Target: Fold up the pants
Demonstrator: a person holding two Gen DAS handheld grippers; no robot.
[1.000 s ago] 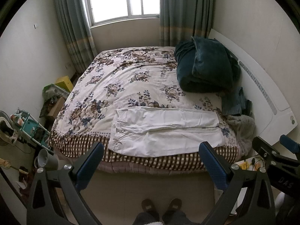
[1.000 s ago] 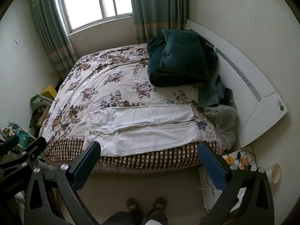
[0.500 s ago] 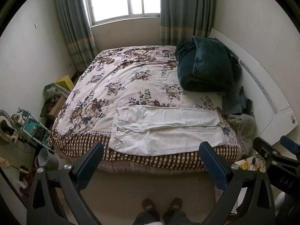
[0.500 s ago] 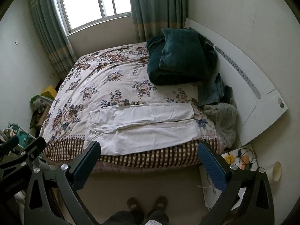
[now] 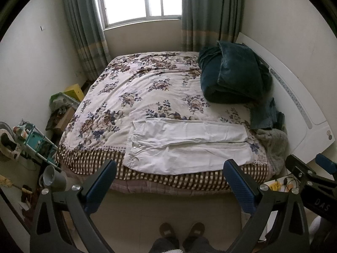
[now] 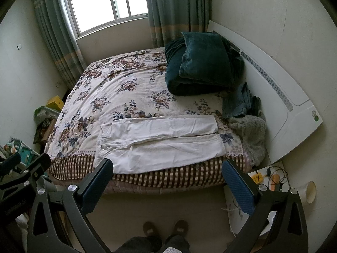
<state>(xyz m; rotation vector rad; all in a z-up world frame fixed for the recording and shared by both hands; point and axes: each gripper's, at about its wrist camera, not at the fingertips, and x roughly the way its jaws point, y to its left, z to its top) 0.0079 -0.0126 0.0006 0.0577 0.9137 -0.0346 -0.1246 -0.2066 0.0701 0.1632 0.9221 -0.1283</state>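
Here, white pants (image 5: 187, 145) lie flat along the near edge of a floral bedspread (image 5: 137, 88), legs side by side, waistband to the left, within reach for folding. The left gripper (image 5: 169, 181) and right gripper (image 6: 167, 179) hover above the floor, both spread wide and empty, well short of the cloth.

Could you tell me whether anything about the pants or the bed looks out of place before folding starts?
Nothing stands out. The white pants lie flat, legs side by side, along the near edge of the bed. The nearer leg slightly overhangs the checked border. Both grippers are open, short of the bed.
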